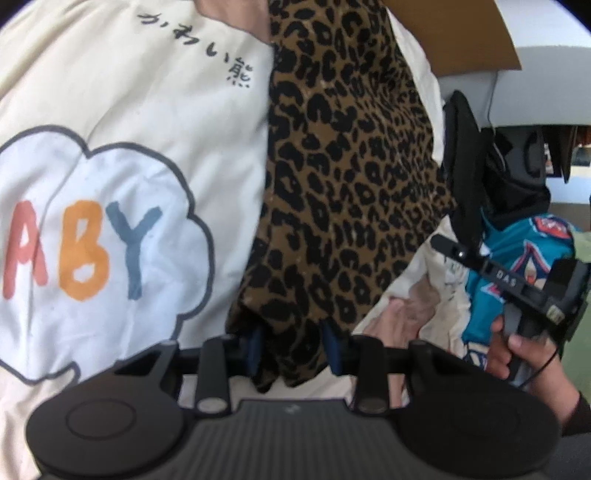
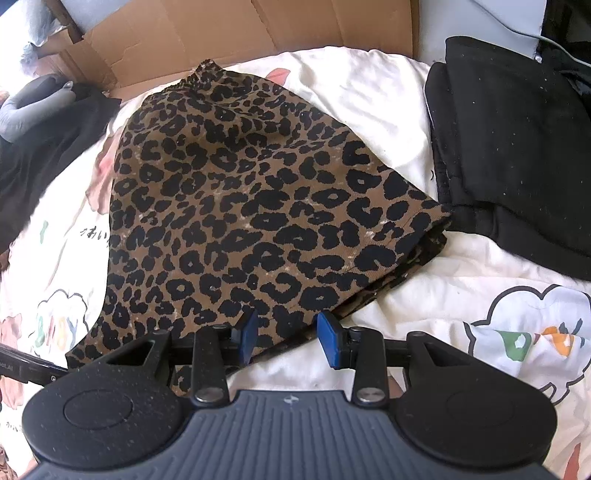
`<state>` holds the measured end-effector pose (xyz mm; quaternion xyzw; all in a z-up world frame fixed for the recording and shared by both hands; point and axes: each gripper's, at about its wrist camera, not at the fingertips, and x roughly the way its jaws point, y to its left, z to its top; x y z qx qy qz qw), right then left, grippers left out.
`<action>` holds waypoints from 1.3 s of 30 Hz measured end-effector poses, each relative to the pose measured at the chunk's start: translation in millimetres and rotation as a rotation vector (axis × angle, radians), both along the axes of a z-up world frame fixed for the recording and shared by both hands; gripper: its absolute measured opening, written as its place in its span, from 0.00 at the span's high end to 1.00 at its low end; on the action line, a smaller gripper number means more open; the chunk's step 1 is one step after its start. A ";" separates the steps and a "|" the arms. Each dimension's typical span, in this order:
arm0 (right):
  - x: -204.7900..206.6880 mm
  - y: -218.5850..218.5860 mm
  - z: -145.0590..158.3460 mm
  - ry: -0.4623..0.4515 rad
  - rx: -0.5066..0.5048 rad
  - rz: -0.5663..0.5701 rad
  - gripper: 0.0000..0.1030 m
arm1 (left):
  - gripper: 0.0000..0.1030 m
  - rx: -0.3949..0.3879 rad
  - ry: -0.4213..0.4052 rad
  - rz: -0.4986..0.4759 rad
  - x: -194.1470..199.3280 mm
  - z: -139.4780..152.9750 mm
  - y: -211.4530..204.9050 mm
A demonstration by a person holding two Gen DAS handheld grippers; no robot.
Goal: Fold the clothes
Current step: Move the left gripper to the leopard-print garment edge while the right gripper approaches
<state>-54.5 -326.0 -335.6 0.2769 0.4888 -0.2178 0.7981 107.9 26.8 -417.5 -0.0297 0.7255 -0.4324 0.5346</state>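
Note:
A leopard-print garment (image 2: 258, 206) lies folded on a cream printed bedsheet (image 2: 369, 92). In the left wrist view the same garment (image 1: 343, 177) runs away from me, and its near end is bunched between the blue pads (image 1: 255, 349) of my left gripper (image 1: 293, 350), which is shut on it. My right gripper (image 2: 286, 334) hovers at the garment's near edge with its blue pads (image 2: 328, 341) apart; the cloth lies between them untouched. The left wrist view also shows the right gripper (image 1: 517, 288) side-on at the right, held by a hand (image 1: 517, 350).
A stack of black clothes (image 2: 517, 147) sits to the right of the garment. Flattened cardboard (image 2: 258, 33) leans behind the bed. Dark clothing and a grey cushion (image 2: 33, 107) lie at the left. A teal printed garment (image 1: 517, 251) lies under the right gripper.

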 end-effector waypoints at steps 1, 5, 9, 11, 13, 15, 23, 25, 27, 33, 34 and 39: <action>-0.1 -0.4 -0.7 0.000 0.001 -0.002 0.58 | 0.83 0.001 -0.004 0.003 0.1 -0.1 -0.4; -2.0 -5.0 -0.7 -0.012 0.005 -0.026 0.58 | 0.97 0.009 -0.003 0.024 4.9 1.1 4.0; -1.8 -9.6 -1.1 -0.003 -0.004 -0.030 0.58 | 0.98 0.031 -0.028 -0.004 4.2 4.7 3.6; -1.5 -11.2 -2.7 0.008 -0.010 -0.028 0.59 | 0.98 0.051 -0.053 -0.027 2.6 4.2 3.2; -1.0 -12.1 -5.3 0.024 -0.018 -0.021 0.58 | 0.98 0.077 -0.075 -0.058 -0.3 0.0 2.5; -0.3 -12.6 -8.0 0.042 -0.028 -0.011 0.58 | 0.97 0.107 -0.085 -0.082 -4.2 -4.9 1.9; -3.0 -23.0 -7.1 0.042 -0.059 -0.038 0.58 | 0.27 0.070 -0.132 -0.096 -6.0 17.1 5.5; -2.8 -22.3 -8.4 0.039 -0.053 -0.039 0.58 | 0.28 0.065 -0.152 -0.080 -3.1 17.9 3.0; -3.7 -20.2 -9.0 0.035 -0.046 -0.033 0.58 | 0.30 0.060 -0.173 -0.058 0.8 17.9 0.3; -9.1 -21.4 -10.3 0.049 -0.047 -0.032 0.58 | 0.34 0.023 -0.208 -0.019 12.2 11.4 -0.6; -9.7 -22.2 -9.9 0.048 -0.048 -0.035 0.58 | 0.35 0.013 -0.201 -0.017 11.8 8.4 -3.2; -10.4 -26.4 -1.4 0.007 -0.083 -0.044 0.58 | 0.47 -0.049 -0.119 0.020 15.8 -2.5 -0.9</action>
